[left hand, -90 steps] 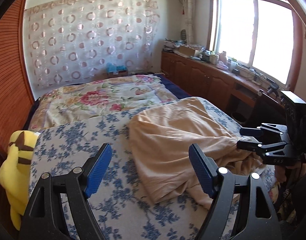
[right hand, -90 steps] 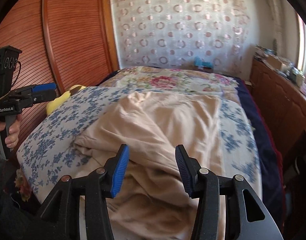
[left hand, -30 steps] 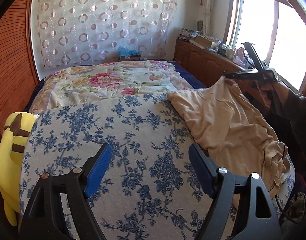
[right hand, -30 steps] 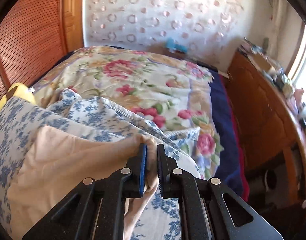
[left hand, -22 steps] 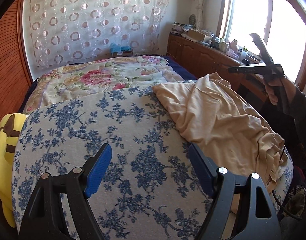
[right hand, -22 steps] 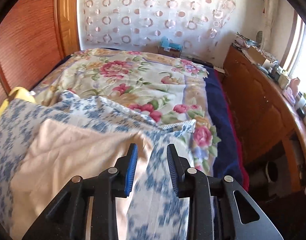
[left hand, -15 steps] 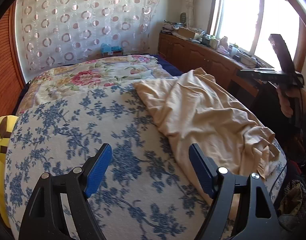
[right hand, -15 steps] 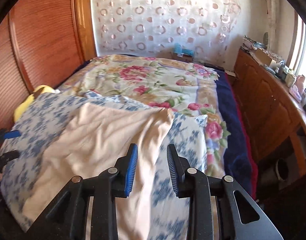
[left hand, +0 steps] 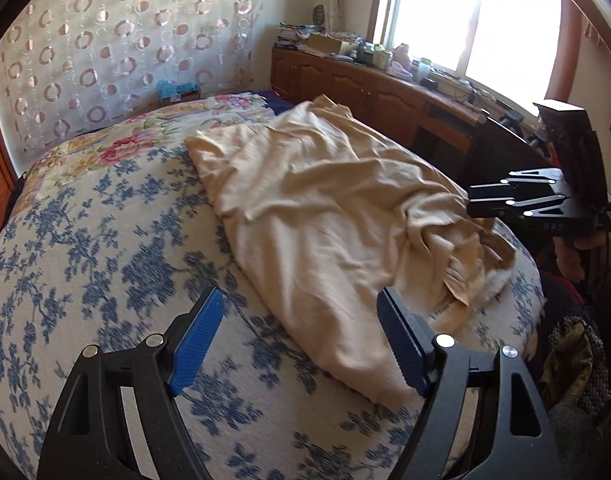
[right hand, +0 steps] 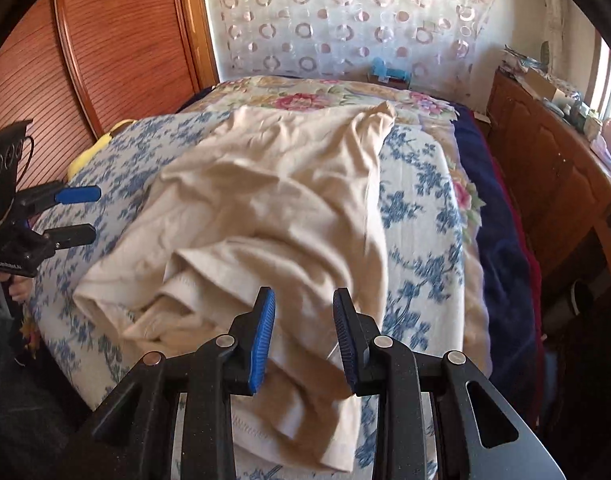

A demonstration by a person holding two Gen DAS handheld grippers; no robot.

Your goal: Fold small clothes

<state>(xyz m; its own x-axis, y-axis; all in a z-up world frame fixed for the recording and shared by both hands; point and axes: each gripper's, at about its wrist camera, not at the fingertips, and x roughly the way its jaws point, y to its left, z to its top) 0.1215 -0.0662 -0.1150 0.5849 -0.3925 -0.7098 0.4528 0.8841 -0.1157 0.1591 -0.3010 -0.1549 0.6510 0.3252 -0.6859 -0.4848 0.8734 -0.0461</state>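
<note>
Since three seconds back: you had dragged the beige garment (left hand: 317, 216) out from a bunched heap into a long strip, then let its far corner go; your right gripper (right hand: 303, 336) had come back to the near end.
Garment position: it lay on the blue-flowered quilt (left hand: 89, 240), on the right half of the bed, flat at the far end and crumpled at the near end by the bed's edge.
Long axis: it ran away from you toward the curtain (right hand: 345, 20), slightly slanted across the quilt.
Right gripper: jaws parted and holding nothing, it hovered just over the rumpled near hem, the closer of your two tools.
Left gripper: your left gripper (left hand: 301, 344) was spread wide and empty, above bare quilt, with the garment lying ahead and to its right.
Judged next need: the bunched near end probably wanted spreading before any fold, and your right side was better placed for it.
</note>
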